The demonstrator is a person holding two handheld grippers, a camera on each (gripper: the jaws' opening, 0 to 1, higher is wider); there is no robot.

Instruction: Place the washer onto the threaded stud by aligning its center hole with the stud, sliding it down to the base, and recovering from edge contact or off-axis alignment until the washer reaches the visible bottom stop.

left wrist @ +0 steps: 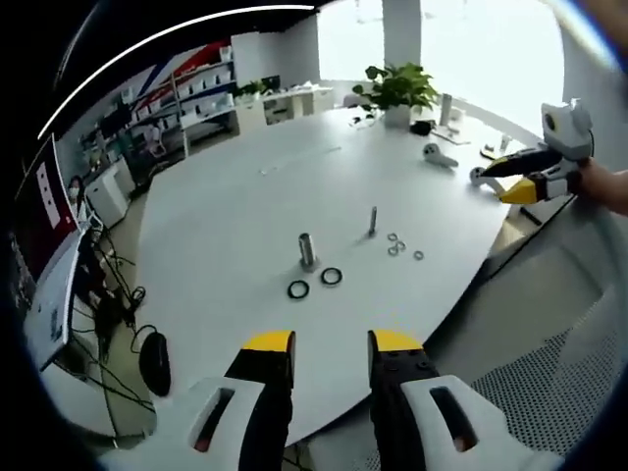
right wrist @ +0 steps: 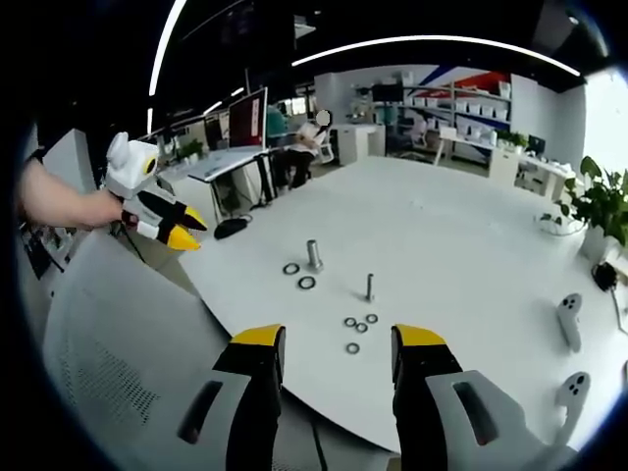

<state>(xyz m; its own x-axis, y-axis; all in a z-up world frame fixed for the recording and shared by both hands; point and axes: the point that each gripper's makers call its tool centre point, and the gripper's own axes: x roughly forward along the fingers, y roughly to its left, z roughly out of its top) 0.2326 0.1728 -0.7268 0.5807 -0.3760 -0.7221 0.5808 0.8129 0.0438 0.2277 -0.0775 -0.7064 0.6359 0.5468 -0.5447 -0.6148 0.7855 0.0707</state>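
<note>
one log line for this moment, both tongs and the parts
phase: pre-grasp | left tongs: open, empty | right tongs: open, empty | small washers: loose on table beside thin stud | thick stud: two black rings near base

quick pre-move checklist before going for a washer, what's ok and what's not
1. Right gripper empty, jaws apart: ok.
2. Left gripper empty, jaws apart: ok.
3. Thin threaded stud upright and bare, nothing on it: ok.
4. Small washers lying loose beside the stud, within view: ok.
5. Gripper down at a washer: not ok, both are back at the table edge.
6. Which ring fits, small washers or black rings by the thick post: cannot tell.
</note>
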